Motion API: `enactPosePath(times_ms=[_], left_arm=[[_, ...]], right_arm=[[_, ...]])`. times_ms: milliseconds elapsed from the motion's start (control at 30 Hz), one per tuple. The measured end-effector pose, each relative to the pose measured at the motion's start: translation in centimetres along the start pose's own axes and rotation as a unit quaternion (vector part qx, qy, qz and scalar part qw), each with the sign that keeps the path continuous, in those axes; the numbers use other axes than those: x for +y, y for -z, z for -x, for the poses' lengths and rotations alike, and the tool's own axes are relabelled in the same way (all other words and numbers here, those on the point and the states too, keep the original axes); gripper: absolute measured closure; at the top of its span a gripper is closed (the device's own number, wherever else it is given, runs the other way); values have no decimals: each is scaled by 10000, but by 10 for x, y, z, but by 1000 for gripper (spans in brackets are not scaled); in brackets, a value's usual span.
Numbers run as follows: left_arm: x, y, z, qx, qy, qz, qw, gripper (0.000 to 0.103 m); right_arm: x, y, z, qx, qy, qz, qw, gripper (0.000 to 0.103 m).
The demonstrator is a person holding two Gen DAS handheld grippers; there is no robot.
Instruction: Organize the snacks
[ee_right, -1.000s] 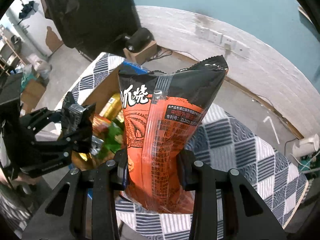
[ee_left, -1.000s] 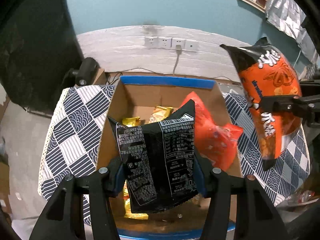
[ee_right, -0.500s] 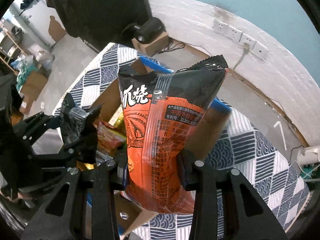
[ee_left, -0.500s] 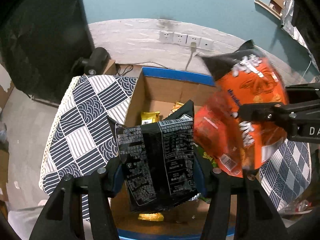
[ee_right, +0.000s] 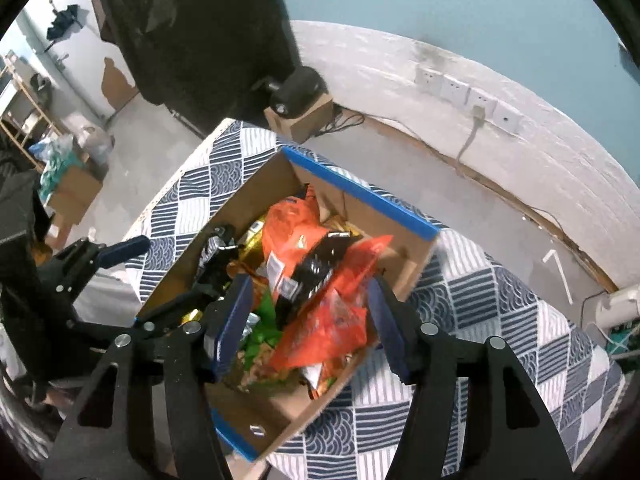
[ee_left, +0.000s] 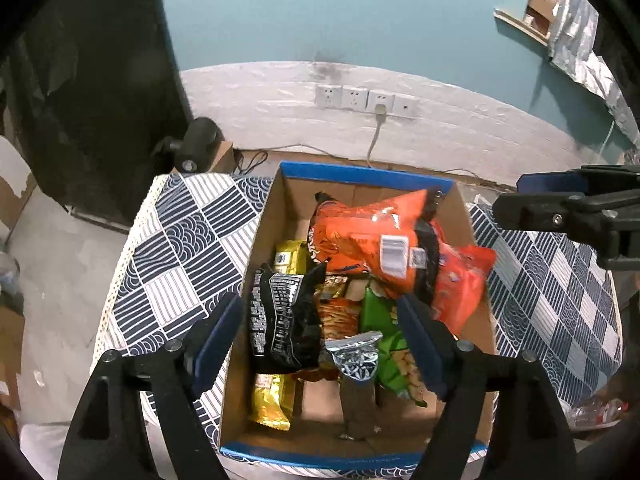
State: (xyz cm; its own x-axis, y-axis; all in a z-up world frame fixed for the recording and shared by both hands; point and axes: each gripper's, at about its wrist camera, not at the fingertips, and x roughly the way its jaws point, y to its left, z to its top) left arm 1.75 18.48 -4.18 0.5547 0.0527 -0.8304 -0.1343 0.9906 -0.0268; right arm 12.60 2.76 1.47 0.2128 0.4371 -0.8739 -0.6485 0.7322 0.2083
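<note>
An open cardboard box (ee_left: 362, 177) with blue-taped rims stands on the patterned tablecloth (ee_left: 180, 248), holding several snack packs. The black snack bag (ee_left: 284, 320) lies loose at the box's left side, below my left gripper (ee_left: 320, 314); its jaws are opening and the pads are clear of the bag. The orange bag (ee_left: 360, 240) lies flat on top of the pile. In the right wrist view that orange bag (ee_right: 292, 232) lies below my right gripper (ee_right: 310, 296), whose jaws are opening with nothing pressed between them. The right gripper (ee_left: 536, 200) hangs past the box's right wall.
Green, yellow, silver and red packs fill the box (ee_right: 360, 196). A black lamp-like device (ee_right: 296, 92) sits on a small carton on the floor behind the table. Wall sockets (ee_left: 360, 98) with a cable are beyond it. A dark curtain (ee_left: 100, 100) hangs at the left.
Both grippers held their bags earlier; both have let go. The orange and the black bag have dropped into the box, and both pairs of jaws stand wider.
</note>
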Motion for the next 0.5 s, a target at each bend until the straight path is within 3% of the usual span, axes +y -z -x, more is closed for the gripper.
enactPosePath(times_ms=[500], left_arm=[[-41, 10, 51, -491, -48, -415, 9979, 15]], right_arm=[[-14, 52, 76, -861, 398, -73, 9955, 35]])
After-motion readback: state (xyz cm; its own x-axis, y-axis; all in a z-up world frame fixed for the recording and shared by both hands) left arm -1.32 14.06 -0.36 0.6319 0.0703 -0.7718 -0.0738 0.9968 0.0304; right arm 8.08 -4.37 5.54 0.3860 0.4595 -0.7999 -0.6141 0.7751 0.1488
